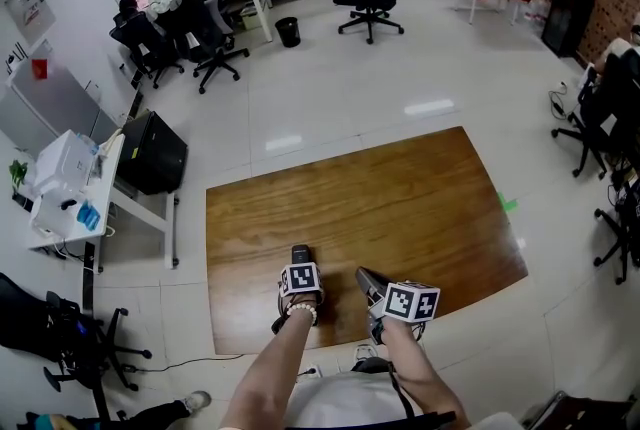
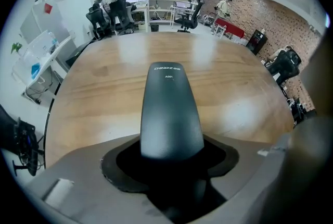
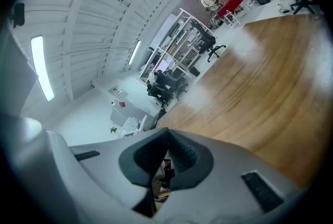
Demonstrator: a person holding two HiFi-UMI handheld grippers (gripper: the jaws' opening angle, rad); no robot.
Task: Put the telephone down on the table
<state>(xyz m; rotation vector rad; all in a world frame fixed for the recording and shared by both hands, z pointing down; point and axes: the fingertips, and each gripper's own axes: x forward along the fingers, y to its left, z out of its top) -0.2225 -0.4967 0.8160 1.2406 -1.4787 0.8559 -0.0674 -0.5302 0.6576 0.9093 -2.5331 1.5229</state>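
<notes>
Head view: the left tool (image 1: 299, 268) grips a dark grey plastic telephone handset (image 1: 300, 253) that juts ahead of it over the brown wooden bench (image 1: 420, 198). A black bin (image 1: 288, 31) stands far beyond, contents unseen.

Left gripper view: best to lower the handset flat before releasing.

Right gripper view: the right tool (image 3: 165, 158) is closed and empty.

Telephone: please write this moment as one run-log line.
left gripper: shut on telephone | telephone: over table, not released | right gripper: shut, empty
</notes>
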